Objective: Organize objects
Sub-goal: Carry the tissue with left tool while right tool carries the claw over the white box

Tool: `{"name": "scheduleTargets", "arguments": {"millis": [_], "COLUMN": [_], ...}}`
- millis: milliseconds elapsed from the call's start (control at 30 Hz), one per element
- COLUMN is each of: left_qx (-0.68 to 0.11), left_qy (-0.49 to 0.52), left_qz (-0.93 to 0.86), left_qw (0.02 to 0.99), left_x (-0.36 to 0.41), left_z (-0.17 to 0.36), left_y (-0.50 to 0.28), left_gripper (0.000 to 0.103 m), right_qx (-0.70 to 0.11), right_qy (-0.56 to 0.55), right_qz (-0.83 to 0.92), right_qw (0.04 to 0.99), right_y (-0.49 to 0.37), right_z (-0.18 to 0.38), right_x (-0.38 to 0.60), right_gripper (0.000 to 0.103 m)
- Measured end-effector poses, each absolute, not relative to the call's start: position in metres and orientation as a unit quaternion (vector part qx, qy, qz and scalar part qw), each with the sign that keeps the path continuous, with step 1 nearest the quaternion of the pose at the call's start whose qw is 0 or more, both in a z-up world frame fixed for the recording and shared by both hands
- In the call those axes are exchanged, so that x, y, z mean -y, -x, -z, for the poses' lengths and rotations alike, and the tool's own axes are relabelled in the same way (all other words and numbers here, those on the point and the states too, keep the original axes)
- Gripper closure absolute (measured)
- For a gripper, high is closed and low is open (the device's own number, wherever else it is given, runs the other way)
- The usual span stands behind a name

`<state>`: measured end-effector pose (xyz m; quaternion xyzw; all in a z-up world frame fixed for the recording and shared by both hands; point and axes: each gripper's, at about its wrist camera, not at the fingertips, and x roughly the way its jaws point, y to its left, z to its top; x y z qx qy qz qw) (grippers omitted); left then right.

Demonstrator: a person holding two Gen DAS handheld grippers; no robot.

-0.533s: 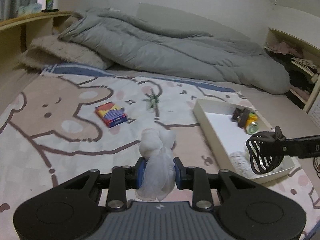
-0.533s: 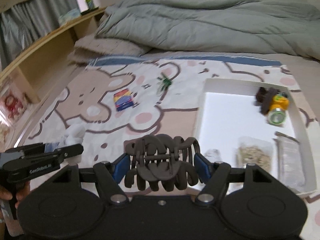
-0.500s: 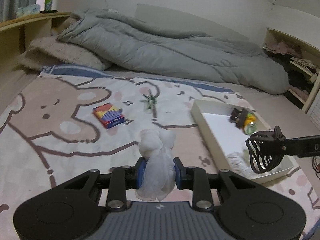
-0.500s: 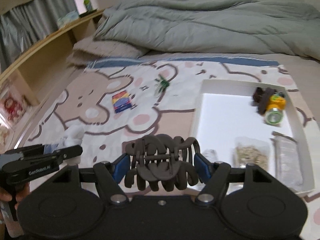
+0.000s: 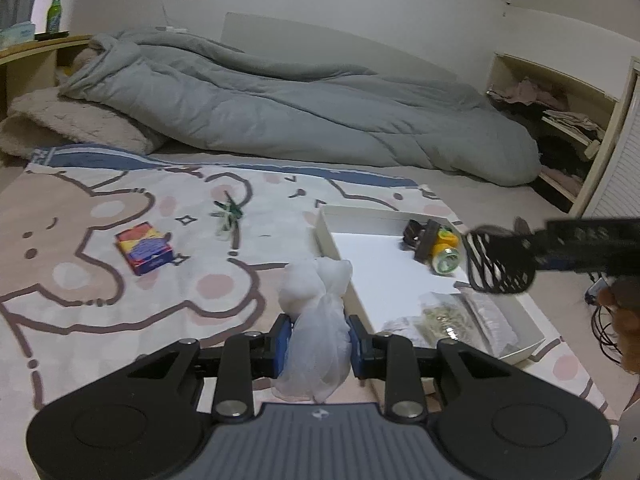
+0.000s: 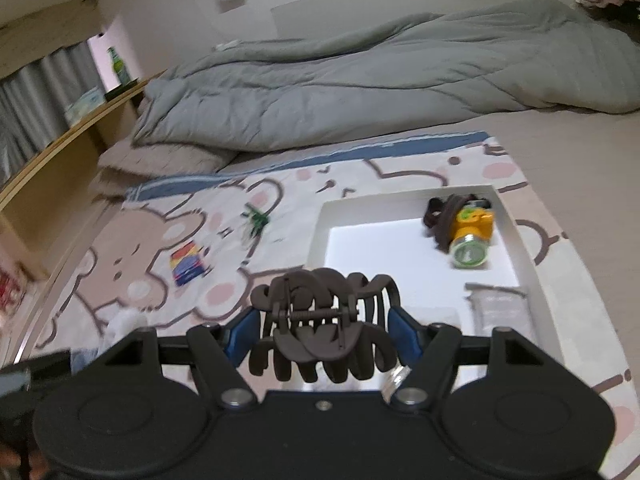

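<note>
My left gripper [image 5: 319,344] is shut on a white mesh pouf [image 5: 316,320], held above the bear-print blanket just left of the white tray [image 5: 326,236]. My right gripper [image 6: 323,332] is shut on a dark brown claw hair clip [image 6: 324,324], hovering over the tray's [image 6: 320,236] near left corner; the same hair clip [image 5: 500,264] shows at the right of the left wrist view. In the tray lie a yellow headlamp with a brown strap [image 6: 466,232] and clear packets [image 5: 460,316]. A colourful small box [image 5: 145,252] and a green hair tie [image 5: 228,214] lie on the blanket.
A crumpled grey duvet [image 5: 300,120] and a fluffy pillow [image 5: 72,128] fill the back of the bed. A wooden shelf with a green bottle [image 5: 54,10] stands at the left. An open closet with clothes [image 5: 560,128] is at the right. A person's hand [image 5: 624,308] holds the right gripper.
Both grippers have moved right and forward toward the tray, each keeping its hold. The right gripper has also tilted, so the tray sits closer under it.
</note>
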<state>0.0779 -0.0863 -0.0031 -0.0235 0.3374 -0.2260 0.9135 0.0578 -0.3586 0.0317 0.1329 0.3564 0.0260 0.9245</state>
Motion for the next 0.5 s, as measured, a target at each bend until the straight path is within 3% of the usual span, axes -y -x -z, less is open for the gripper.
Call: {"name": "scheduleTargets", "arguments": {"millis": [500], "left_qx": [-0.342], "left_qy": [0.034], "left_qz": [0.268], "left_qw": [0.900], "left_x": [0.137], "left_z": [0.018], "left_y": [-0.117], "left_gripper": [0.072], "right_qx": [-0.361], "right_qy": [-0.175], "right_qz": [0.052], "right_qw": [0.914], "right_y": [-0.154], "right_z": [0.021], "right_x": [0.402], "right_gripper": [0.032]}}
